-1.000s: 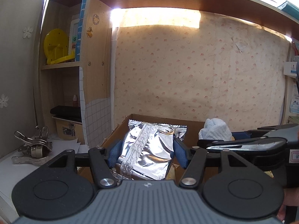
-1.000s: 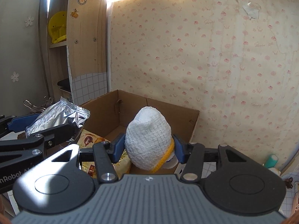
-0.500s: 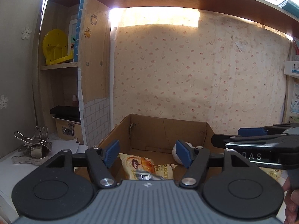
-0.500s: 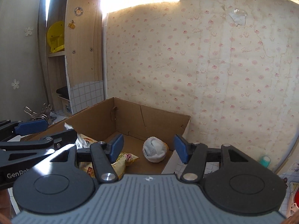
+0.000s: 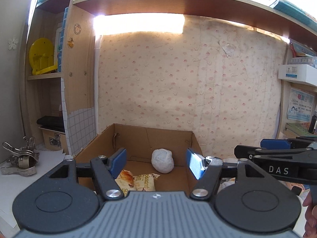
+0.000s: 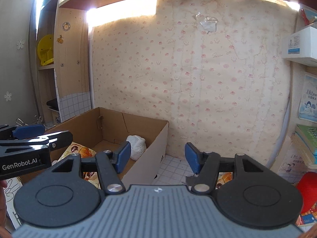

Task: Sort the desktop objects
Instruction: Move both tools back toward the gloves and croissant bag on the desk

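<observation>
With the white knitted ball (image 5: 162,160) and the croissant packet (image 5: 138,182) lying on the floor of the cardboard box (image 5: 150,136), both the left tool (image 5: 155,161) and right tool (image 6: 157,156) are spread and empty, so each should draw clear of the box rim before seeking the next object.

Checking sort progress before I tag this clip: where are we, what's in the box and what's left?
Done: the white knitted ball and a croissant snack packet lie inside the cardboard box. In hand: nothing; the left tongs and right tongs are both open and empty. Left: the metal clips sit on the desk left of the box; a red object sits at the right.
</observation>
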